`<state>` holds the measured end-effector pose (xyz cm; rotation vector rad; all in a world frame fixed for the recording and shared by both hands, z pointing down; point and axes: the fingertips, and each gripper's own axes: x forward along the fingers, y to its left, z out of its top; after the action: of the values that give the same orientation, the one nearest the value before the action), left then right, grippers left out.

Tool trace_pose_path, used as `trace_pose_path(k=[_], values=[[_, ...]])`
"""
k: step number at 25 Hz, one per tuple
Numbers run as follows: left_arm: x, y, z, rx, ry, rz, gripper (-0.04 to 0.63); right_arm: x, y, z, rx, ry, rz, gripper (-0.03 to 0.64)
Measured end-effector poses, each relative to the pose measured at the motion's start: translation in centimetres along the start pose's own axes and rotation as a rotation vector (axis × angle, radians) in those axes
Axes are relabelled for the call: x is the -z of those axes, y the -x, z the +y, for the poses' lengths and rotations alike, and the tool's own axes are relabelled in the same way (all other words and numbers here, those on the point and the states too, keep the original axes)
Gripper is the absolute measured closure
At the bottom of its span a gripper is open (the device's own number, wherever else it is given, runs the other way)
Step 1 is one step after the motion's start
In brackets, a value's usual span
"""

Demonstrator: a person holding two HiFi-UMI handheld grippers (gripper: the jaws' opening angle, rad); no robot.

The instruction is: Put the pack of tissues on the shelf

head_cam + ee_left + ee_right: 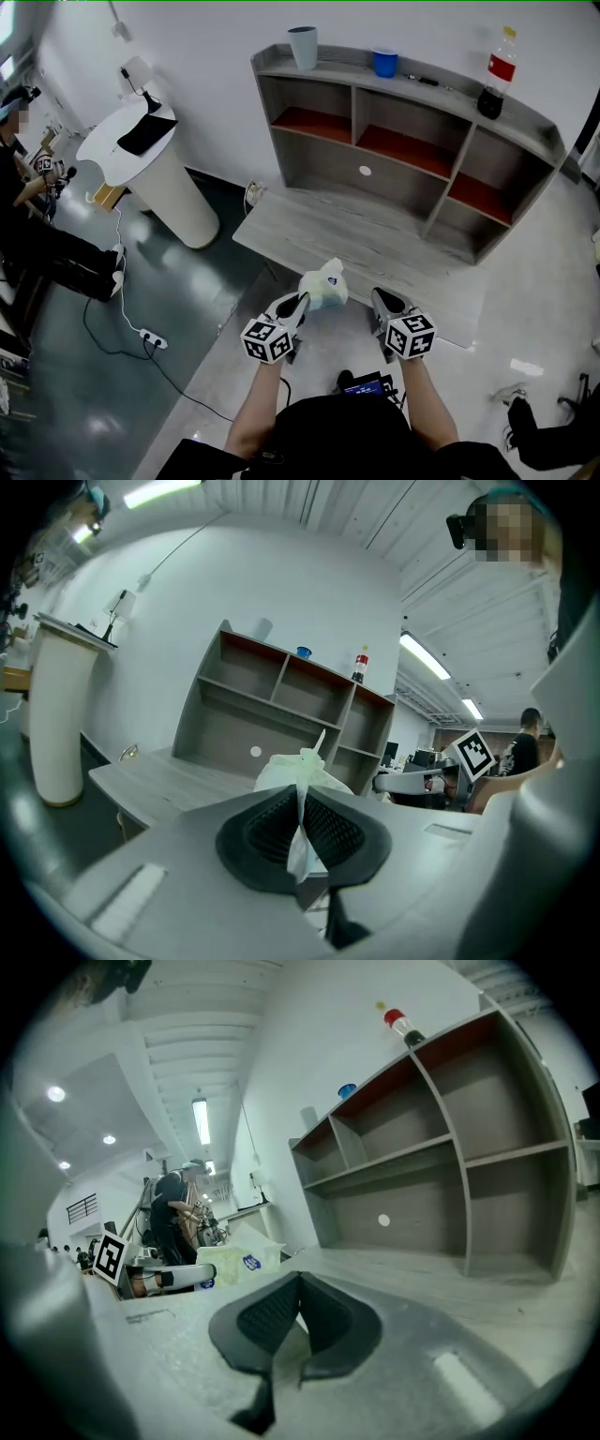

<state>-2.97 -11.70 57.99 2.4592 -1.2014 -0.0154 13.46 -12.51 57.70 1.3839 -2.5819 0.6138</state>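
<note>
The left gripper [300,302] had its jaws closed together on a thin fold of plastic wrapper at the edge of the pack of tissues [325,284]. In the left gripper view that fold stood pinched upright between the dark ribbed pads [267,832], with the pale bulk of the pack just past them. The pack hung off the jaw tips over the near part of the grey wood-grain tabletop [375,246], clear of its surface as far as the head view showed, and well apart from the shelf [439,192]. It was in none of the compartments.

The right gripper [382,302] was just beside the pack on the other side, not touching it. Its jaws were pressed together with nothing between them (its own view showed only bare tabletop past the pads).

The shelf stood at the far side of the tabletop. It was grey, with red-lined upper compartments and a small white round mark [365,171] on the back panel of the lower middle one. On its top board stood a grey cup [303,47], a blue cup [385,62] and a cola bottle [497,80]. A white pedestal table [164,183] stood off to the left.
</note>
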Motion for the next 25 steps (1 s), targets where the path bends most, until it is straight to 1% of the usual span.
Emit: trace_pose_path(k=[4,12,18,25], values=[[-0.5,-1.5,0.4,-0.034,-0.003,-0.004,0.588,-0.8,-1.4,-1.6,-0.03,-0.003,0.005,0.615],[-0.5,-2.9,1.2,-0.062,0.007,0.0,0.588,-1.0,-3.7,-2.8,-0.072,-0.016,0.034,0.615],[-0.7,-4.6,3.0,-0.06,0.024,-0.005,0.588,-1.5,-5.6,-3.9,-0.062,-0.017,0.044,0.615],[-2.4,-8.1,6.7,-0.026,0.027,0.0,0.588,-3.2,-9.2,-5.4,-0.022,-0.023,0.035,0.615]])
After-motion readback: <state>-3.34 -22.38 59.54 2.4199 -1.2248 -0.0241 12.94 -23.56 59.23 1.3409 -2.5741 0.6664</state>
